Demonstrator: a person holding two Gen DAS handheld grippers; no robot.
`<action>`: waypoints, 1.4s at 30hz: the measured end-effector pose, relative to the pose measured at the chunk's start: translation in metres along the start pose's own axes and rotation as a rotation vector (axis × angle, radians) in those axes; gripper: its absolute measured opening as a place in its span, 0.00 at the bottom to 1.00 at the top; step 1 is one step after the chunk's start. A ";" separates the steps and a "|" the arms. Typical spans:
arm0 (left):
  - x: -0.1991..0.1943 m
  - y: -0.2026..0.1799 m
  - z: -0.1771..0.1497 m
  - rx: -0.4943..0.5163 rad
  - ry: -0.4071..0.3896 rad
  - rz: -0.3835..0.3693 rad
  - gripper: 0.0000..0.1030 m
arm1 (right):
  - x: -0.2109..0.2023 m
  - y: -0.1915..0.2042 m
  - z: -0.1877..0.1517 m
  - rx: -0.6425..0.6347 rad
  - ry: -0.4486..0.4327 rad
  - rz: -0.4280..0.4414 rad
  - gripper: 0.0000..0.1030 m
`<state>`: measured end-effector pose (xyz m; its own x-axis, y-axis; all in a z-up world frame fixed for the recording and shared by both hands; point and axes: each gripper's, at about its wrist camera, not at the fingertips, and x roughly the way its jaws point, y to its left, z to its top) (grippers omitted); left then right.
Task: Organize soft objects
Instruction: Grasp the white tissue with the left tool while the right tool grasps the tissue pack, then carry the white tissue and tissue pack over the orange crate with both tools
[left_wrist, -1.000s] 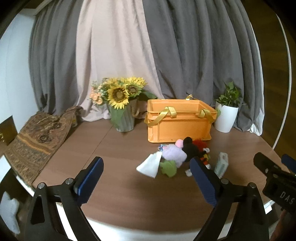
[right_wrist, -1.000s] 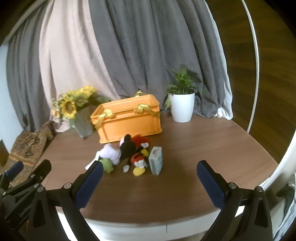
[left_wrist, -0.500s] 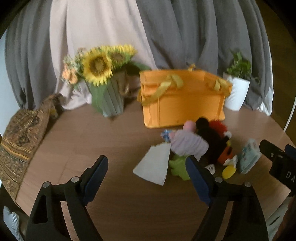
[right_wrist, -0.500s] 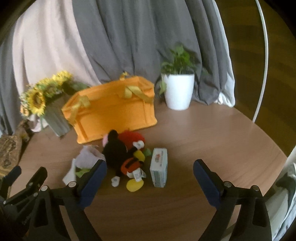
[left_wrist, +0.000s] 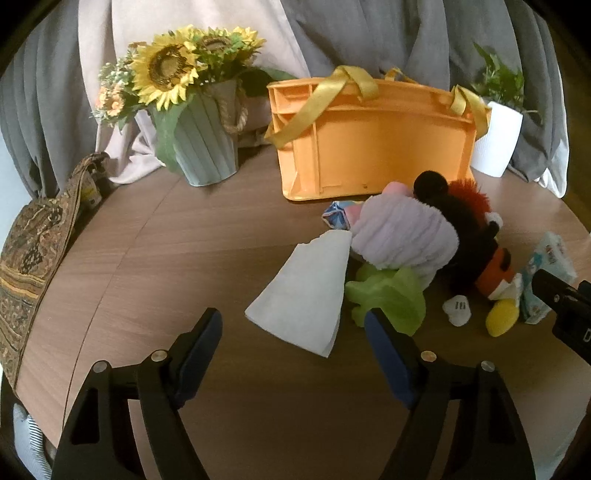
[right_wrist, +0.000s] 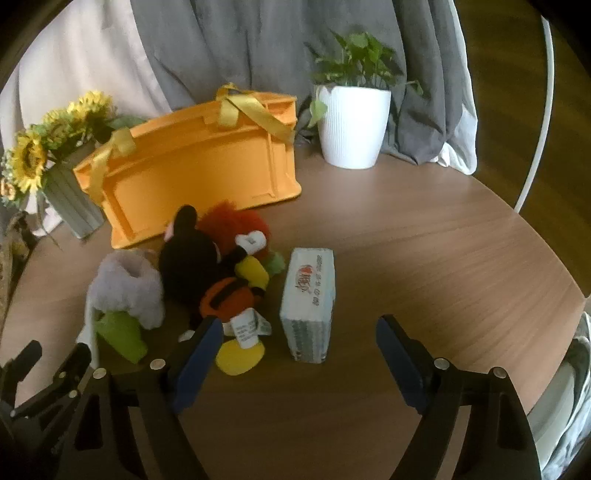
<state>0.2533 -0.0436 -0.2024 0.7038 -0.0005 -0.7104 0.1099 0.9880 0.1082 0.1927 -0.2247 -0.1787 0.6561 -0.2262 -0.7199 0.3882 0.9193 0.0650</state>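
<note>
Since earlier frames both grippers dropped closer to pile, jaws narrowing. We find left gripper spread, empty, lower centre, framing white cloth; right gripper spread, empty, framing tissue pack. Approach step; next, we judge: descend, pinch, carry to orange basket.

At the far edge of the worktop stand a sunflower vase left and a white potted plant right, before grey curtains.
</note>
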 end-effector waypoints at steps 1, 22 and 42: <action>0.003 -0.001 0.000 0.003 0.000 0.003 0.77 | 0.004 -0.001 0.000 0.006 0.007 -0.001 0.83; 0.035 0.002 0.007 -0.110 0.092 -0.080 0.11 | 0.033 0.001 0.004 -0.007 0.025 0.019 0.40; -0.024 0.001 0.030 -0.154 0.009 -0.167 0.07 | -0.005 0.003 0.026 -0.058 -0.039 0.150 0.28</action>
<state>0.2575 -0.0476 -0.1646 0.6787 -0.1649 -0.7157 0.1151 0.9863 -0.1182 0.2077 -0.2294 -0.1570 0.7288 -0.0965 -0.6778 0.2470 0.9604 0.1289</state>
